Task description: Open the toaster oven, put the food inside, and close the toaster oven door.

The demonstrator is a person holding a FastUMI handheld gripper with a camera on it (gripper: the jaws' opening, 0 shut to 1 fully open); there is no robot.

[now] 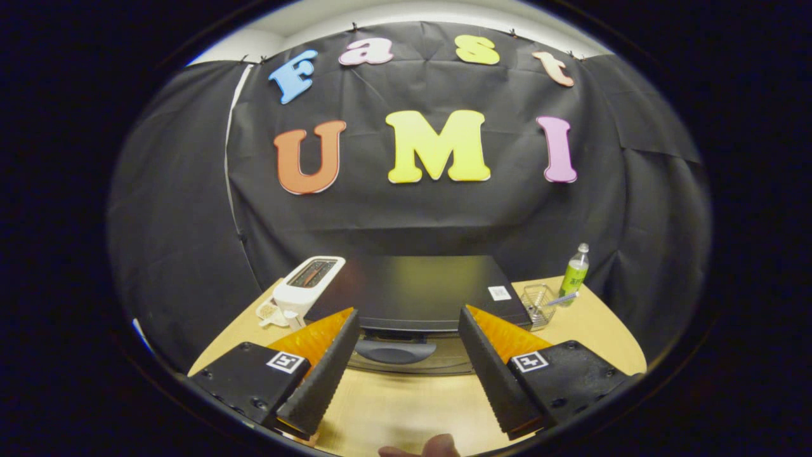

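A black toaster oven stands on the wooden table, just ahead of my fingers. I look down on its flat top. Its door is shut, and the dark curved handle shows at the front, between the fingertips and a little beyond them. My gripper hovers above the table in front of the oven, open wide, with nothing between its fingers. I cannot pick out the food among the small things on the table.
A white slot toaster stands left of the oven, with a small light dish beside it. Right of the oven are a clear container and a green bottle. A fingertip shows below the fingers.
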